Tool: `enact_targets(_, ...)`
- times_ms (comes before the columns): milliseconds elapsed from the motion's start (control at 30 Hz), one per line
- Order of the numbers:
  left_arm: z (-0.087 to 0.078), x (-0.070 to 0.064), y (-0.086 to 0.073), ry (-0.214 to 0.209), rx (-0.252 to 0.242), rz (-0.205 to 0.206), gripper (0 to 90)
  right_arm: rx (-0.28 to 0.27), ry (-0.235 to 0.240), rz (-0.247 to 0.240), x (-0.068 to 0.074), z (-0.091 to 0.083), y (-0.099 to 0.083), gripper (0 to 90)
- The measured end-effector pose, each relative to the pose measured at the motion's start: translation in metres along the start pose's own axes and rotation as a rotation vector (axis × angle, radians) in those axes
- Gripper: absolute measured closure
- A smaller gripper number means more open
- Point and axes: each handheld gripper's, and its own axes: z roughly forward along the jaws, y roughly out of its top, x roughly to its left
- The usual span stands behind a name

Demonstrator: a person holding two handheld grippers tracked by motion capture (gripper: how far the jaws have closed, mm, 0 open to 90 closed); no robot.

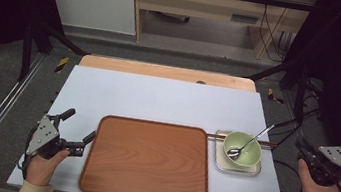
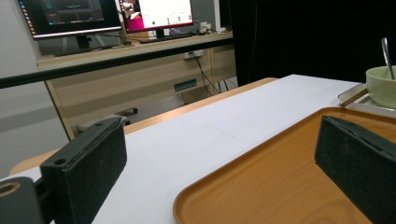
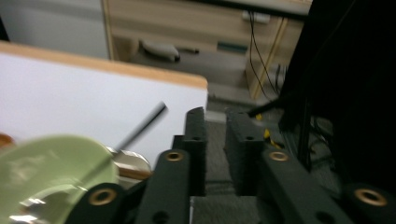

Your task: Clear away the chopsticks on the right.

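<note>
A: Which gripper do you use for the bowl (image 1: 242, 149)?

B: Your right gripper (image 1: 307, 154). It's just off the tabletop (image 1: 168, 100) edge, jaws nearly closed and empty, with the bowl to its left. Your left gripper (image 1: 77, 132), jaws wide, sits across the tray (image 1: 147, 159).

A: And the spoon (image 1: 250, 141)?

B: In the bowl, handle pointing toward your right gripper.

— Left gripper (image 1: 79, 132)? 
— Held low at near left, jaws spread wide, empty.

— Right gripper (image 3: 215, 140)? 
— Held at far right; jaws nearly together, narrow gap, gripping nothing.
</note>
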Motion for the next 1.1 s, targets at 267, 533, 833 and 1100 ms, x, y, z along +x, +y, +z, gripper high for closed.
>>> enact_targets(267, -0.013, -0.003, -0.008, 0.039, -0.003, -0.010, 2.5, 0.184, 0.080, -0.034, -0.001, 0.060, -0.028, 90.0)
enact_targets(533, -0.011, -0.004, -0.012, 0.039, 0.011, -0.015, 2.7, 0.269, 0.106, 0.019, -0.007, 0.102, -0.038, 90.0)
enact_targets(833, -0.013, -0.004, -0.012, 0.043, 0.015, 0.002, 2.8, 0.333, 0.125, 0.019, -0.005, 0.124, -0.039, 90.0)
enact_targets(1100, -0.012, -0.005, -0.013, 0.039, 0.019, 0.004, 3.0, 0.353, 0.133, 0.021, -0.005, 0.129, -0.040, 90.0)
